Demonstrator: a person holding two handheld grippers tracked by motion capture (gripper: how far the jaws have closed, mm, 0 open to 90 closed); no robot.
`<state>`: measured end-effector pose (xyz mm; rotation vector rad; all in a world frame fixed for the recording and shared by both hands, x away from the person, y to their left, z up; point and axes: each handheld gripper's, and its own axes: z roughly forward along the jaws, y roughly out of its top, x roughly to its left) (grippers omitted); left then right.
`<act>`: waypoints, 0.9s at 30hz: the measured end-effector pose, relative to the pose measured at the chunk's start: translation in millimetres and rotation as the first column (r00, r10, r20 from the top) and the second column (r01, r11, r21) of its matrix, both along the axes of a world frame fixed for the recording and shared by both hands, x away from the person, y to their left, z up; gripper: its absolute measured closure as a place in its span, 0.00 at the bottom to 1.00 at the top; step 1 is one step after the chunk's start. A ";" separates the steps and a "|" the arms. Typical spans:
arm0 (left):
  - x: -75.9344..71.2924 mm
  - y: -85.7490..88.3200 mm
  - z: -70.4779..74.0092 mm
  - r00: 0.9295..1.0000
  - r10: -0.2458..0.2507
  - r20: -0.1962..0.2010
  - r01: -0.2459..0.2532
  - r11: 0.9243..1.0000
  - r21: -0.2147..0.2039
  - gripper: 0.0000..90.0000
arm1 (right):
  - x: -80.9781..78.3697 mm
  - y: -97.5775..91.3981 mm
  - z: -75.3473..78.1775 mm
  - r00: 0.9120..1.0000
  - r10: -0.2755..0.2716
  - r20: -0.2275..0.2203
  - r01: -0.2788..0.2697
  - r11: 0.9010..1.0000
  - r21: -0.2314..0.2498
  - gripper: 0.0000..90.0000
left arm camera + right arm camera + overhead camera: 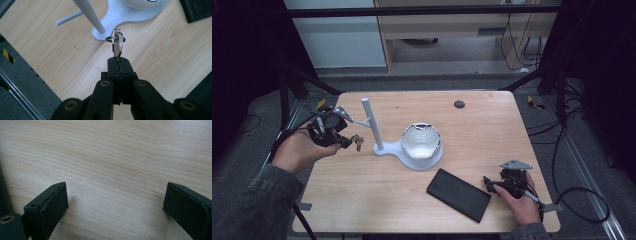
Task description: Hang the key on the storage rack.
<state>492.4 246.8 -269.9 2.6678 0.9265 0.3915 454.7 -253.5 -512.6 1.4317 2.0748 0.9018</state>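
Note:
My left gripper (348,142) (118,60) is shut on a metal key (118,46) (357,142) that hangs on a small key ring, held above the table's left side. Just beyond the key rises a white stand (372,125) (88,13) with an upright post and a short side peg, on a white base (417,159) (125,15). A white bowl (421,140) sits on that base. My right gripper (488,184) (115,202) rests open near the table's front right, with bare wood between its jaws.
A black flat case (458,194) lies on the wooden table (492,135) just left of the right gripper. A small dark disc (459,104) sits near the far edge. Cables trail on the floor at both sides.

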 end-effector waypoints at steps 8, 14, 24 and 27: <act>4.3 0.8 5.2 1.000 0.017 0.004 -0.017 1.000 0.005 0.99 | -0.3 0.7 0.0 1.000 -0.001 0.000 0.001 1.000 0.003 0.06; 7.6 0.1 7.1 1.000 0.023 0.003 -0.023 1.000 0.005 0.99 | -0.5 1.1 -0.1 1.000 -0.002 -0.001 0.002 1.000 0.004 0.06; 24.1 -9.4 14.5 0.999 0.042 0.012 -0.042 0.999 0.012 0.99 | -0.6 1.8 -0.1 1.000 -0.003 -0.001 0.003 1.000 0.005 0.06; 29.8 -11.6 16.5 0.999 0.049 0.014 -0.050 0.999 0.017 0.99 | -0.6 1.9 -0.2 1.000 -0.001 0.000 0.001 1.000 0.006 0.06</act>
